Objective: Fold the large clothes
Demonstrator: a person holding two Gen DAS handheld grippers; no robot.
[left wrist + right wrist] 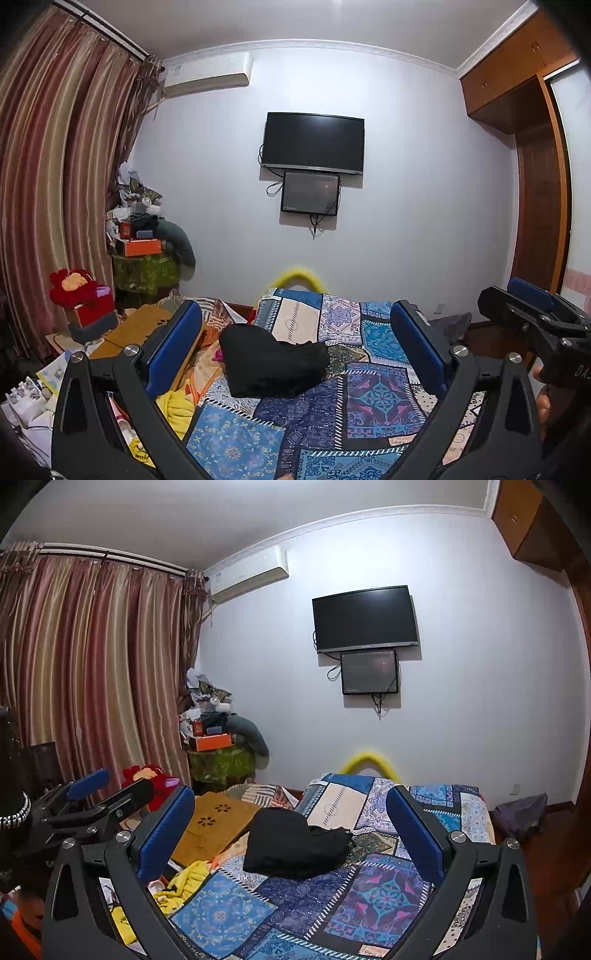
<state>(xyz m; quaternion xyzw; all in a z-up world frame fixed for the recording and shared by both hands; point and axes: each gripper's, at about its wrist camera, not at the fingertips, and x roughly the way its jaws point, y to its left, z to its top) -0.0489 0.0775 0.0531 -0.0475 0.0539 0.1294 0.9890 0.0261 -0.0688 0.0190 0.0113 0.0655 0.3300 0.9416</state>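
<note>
Left wrist: black garment beyond hand-held gripper

My view centre shows a pale wall with a dark television. Striped curtains hang left; a wooden wardrobe stands right.

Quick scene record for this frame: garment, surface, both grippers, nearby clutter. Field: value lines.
garment: black cloth garment, bunched in a compact heap, not spread flat
surface: blue patchwork-patterned bedspread, garment lies on it
left gripper: open, above the bed, holding nothing
right gripper: open, above the bed, holding nothing
contact: neither gripper touches the garment
clutter: yellow cloth left of the bedspread
</note>
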